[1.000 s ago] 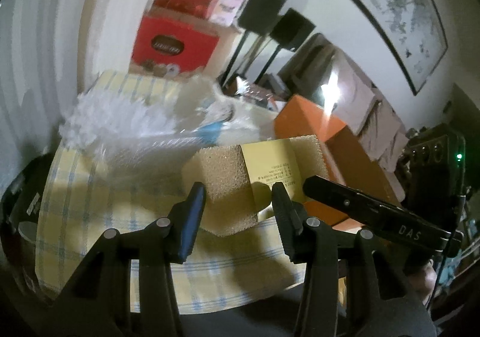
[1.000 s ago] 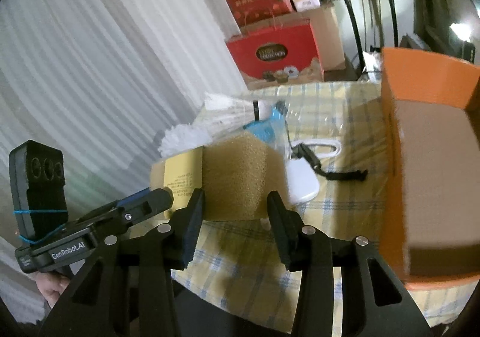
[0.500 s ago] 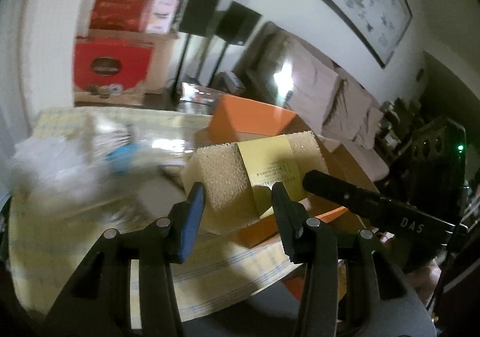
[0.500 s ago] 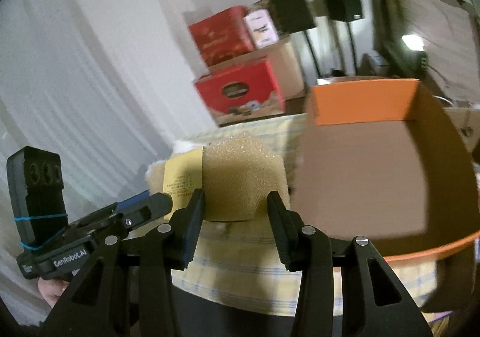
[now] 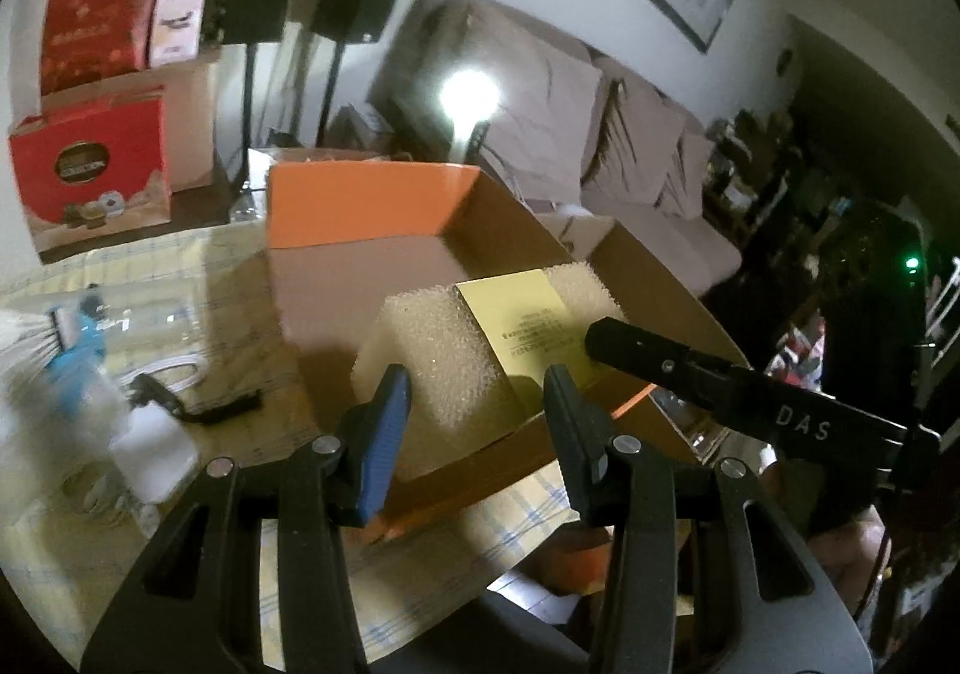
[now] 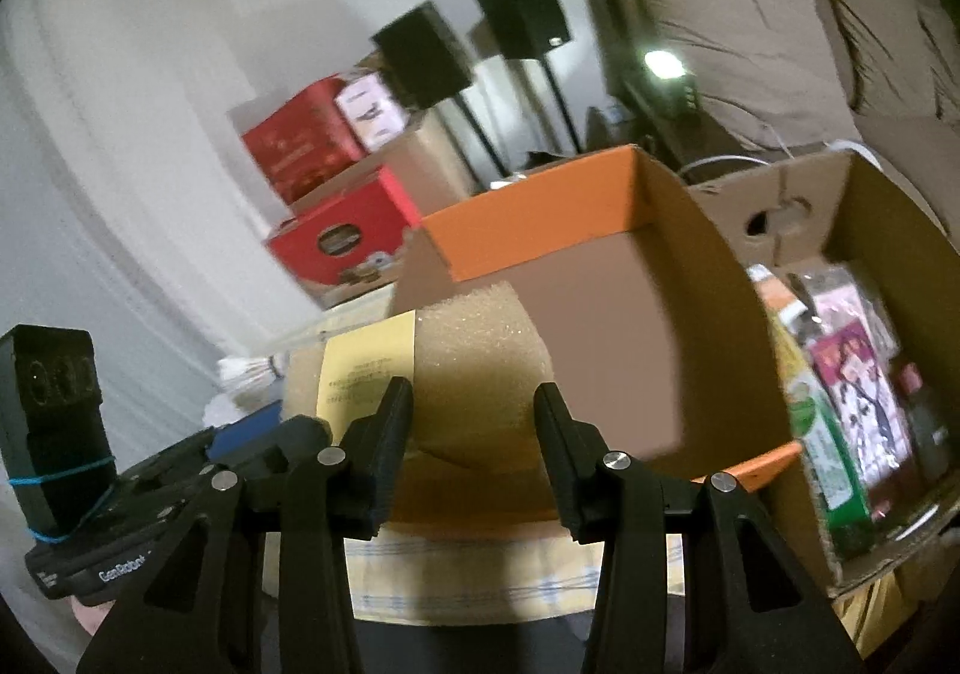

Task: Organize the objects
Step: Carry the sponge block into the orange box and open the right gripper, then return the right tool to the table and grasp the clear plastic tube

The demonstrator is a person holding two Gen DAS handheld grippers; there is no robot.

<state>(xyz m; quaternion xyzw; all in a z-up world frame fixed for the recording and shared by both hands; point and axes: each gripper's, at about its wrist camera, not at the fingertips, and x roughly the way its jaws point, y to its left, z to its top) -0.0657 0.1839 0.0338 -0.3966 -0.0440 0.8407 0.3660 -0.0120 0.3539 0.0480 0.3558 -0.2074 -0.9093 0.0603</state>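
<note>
A tan foam sponge (image 5: 438, 362) with a yellow paper band (image 5: 528, 326) hangs in the air, held from both ends. My left gripper (image 5: 474, 404) is shut on one end. My right gripper (image 6: 474, 422) is shut on the other end of the sponge (image 6: 480, 368). The sponge hovers over the near part of an open orange box (image 5: 366, 200) with a brown inside, which stands on the yellow checked tablecloth (image 5: 516, 512). In the right wrist view the same box (image 6: 528, 230) lies straight ahead, past the sponge.
Left of the box on the cloth lie a white charger (image 5: 153, 449), a black strap (image 5: 198, 404) and feather shuttlecocks (image 5: 30, 338). A cardboard carton (image 6: 870, 218) with packets stands right of the box. Red gift boxes (image 5: 90, 176), speaker stands and a sofa are behind.
Both grippers carried the sponge sideways, away from the shuttlecocks and charger, to a spot over the open orange box. Their hold on the sponge stayed the same.
</note>
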